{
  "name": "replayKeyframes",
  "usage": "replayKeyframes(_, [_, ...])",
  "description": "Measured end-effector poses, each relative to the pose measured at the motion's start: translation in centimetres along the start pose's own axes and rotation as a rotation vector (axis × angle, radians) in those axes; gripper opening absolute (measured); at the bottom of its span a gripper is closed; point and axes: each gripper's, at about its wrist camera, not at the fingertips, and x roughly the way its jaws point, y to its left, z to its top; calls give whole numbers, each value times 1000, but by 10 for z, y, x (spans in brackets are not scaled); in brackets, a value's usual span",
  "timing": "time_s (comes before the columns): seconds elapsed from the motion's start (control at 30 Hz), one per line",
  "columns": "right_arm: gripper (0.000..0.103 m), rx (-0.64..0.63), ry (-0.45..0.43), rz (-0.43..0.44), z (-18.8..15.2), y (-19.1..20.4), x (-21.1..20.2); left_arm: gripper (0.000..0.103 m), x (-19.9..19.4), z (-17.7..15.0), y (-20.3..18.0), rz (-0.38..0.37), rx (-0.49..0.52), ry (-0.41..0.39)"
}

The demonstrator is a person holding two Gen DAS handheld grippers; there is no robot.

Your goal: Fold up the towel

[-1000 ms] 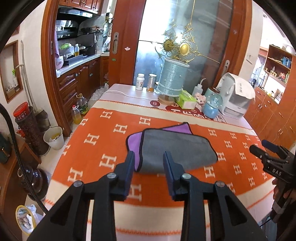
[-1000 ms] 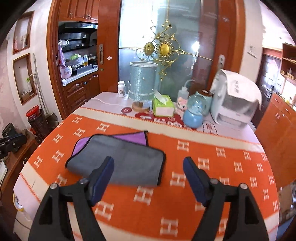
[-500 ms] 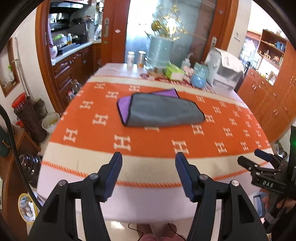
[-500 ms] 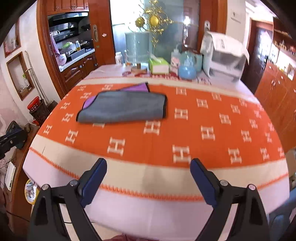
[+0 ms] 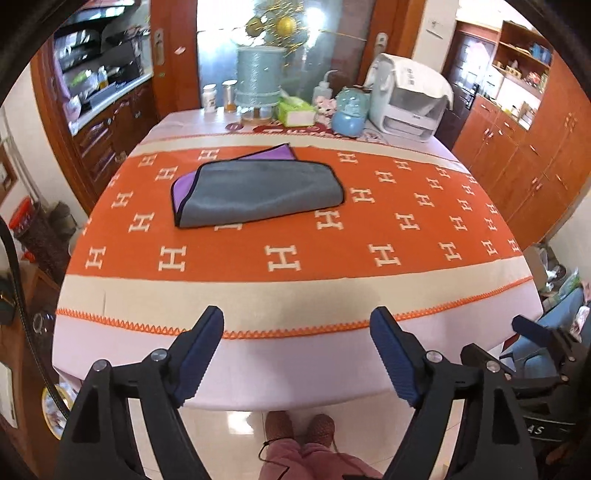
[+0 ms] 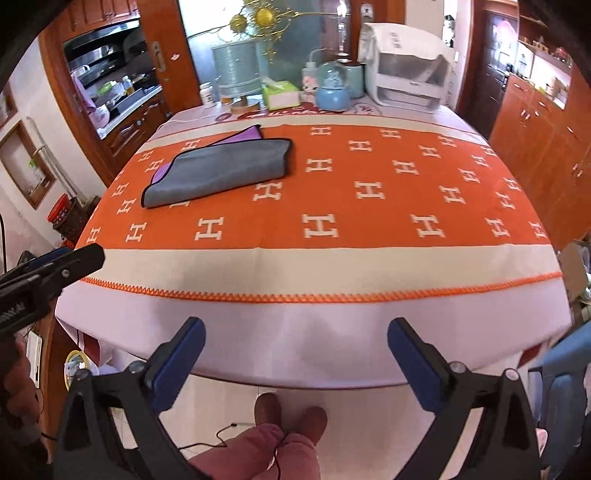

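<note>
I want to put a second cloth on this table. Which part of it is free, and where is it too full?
Free: the orange cloth to the right of the folded towel, and the near cream band along the table edge. Crowded: the far edge, with the white appliance, blue globe, tissue box and bottles.

Both views are bright and evenly lit. Daylight comes through the frosted glass door point(image 5: 314, 55) behind the table, where it blows out to white glare around the gold ornament point(image 6: 264, 16). Shadows on the tablecloth point(image 5: 369, 229) are soft and faint. Fisheye distortion bends the cabinets point(image 6: 546, 122) at the sides, dark vignette fills the corners, and fine detail looks slightly soft.
</note>
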Motion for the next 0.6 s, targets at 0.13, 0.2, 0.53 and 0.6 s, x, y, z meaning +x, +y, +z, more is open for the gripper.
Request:
replayKeyframes(0.13, [102, 36, -28, -19, 6, -11, -31, 87, -19, 8, -13, 9, 4, -3])
replayKeyframes(0.2, [102, 56, -43, -20, 9, -16, -45, 89, -31, 13, -19, 12, 2, -14])
replayKeyframes(0.53, [103, 80, -161, 3, 4, -7, -101, 102, -78, 10, -30, 61, 2, -143])
replayKeyframes(0.6, [103, 90, -189, -1, 3, -7, -104, 102, -81, 7, -30, 79, -3, -160])
